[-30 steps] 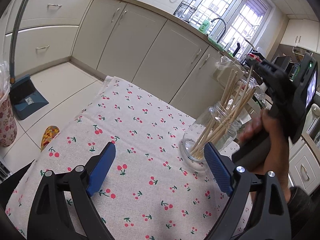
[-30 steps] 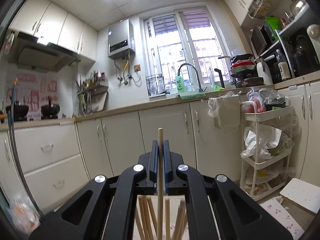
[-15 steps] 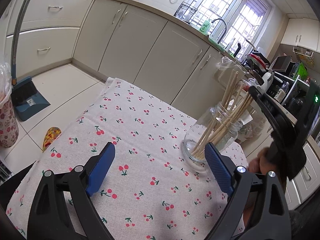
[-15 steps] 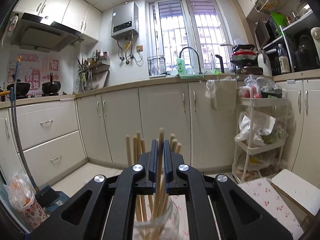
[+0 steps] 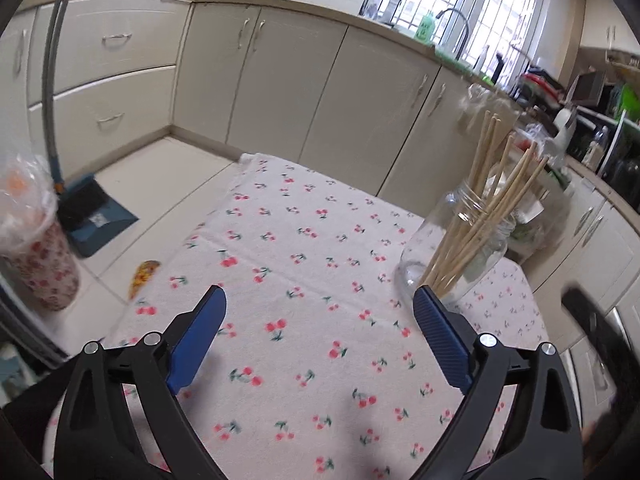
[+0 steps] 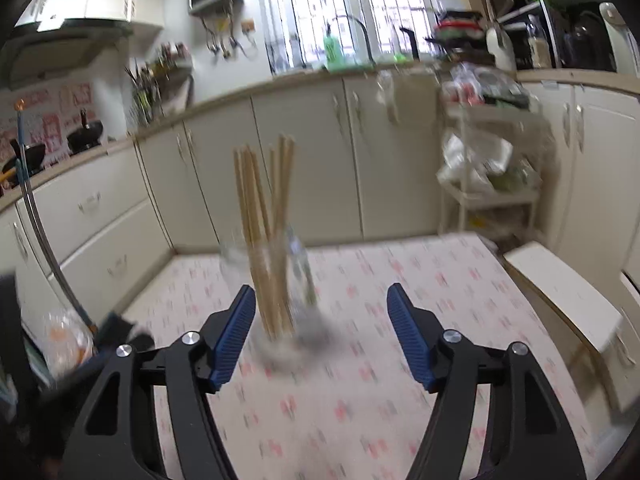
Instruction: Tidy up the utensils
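Motion blur is smearing the clear glass jar (image 6: pixel 276 280) holding thin wooden chopsticks (image 6: pixel 264 232) on the cherry-print cloth tabletop (image 5: pixel 304 280). The right gripper (image 6: pixel 320 312), its jaws just opened and empty, and the left gripper (image 5: pixel 320 320) are both gaping wide.

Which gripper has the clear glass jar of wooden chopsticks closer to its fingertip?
The left gripper: its right blue fingertip nearly overlaps the clear glass jar base. The right gripper sits farther back.

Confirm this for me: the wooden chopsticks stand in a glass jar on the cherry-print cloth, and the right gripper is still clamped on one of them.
Not quite. The chopsticks do stand in the glass jar on the cherry-print cloth, but the right gripper holds nothing: its jaws have just been opening and stand wide apart, empty, as the right wrist view shows.
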A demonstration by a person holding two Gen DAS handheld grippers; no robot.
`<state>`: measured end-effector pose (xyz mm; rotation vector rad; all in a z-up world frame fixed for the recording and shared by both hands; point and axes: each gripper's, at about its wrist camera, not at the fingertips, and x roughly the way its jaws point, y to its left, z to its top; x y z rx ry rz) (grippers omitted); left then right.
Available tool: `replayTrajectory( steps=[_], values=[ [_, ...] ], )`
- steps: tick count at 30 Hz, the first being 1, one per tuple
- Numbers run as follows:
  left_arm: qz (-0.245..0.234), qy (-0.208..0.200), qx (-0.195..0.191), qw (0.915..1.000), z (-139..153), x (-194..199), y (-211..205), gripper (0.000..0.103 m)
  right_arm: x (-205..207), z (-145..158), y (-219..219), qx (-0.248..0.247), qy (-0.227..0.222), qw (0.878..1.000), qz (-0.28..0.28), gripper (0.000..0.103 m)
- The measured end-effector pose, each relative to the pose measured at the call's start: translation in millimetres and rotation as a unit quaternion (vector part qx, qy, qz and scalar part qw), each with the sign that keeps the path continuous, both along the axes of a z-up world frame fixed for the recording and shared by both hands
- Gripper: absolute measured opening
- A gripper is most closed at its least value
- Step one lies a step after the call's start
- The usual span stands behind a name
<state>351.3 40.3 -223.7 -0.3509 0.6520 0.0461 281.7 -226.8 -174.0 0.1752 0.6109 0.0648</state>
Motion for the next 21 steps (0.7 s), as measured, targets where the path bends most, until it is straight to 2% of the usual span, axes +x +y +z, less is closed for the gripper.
replayTrajectory(
  steps=[4, 9, 18, 21],
  values=[
    [0.002, -0.005, 0.035, 0.9994, 29, -20, -3, 0.094, -31, 6, -8, 0.002, 0.035, 0.999, -0.004, 0.077],
    [-0.023, -0.011, 0.098, 0.9948, 77, -56, -17, 0.095, -65, 35, -14, 0.017, 0.045, 0.999, -0.011, 0.085],
    [-0.054, -0.008, 0.120, 0.9912, 143, -153, -29, 0.095, -141, 114, -2, 0.019, 0.032, 0.999, -0.006, 0.093],
    [-0.054, -0.004, 0.110, 0.9925, 159, -188, -25, 0.095, -173, 131, -2, 0.027, 0.032, 0.999, -0.010, 0.093]
  ],
)
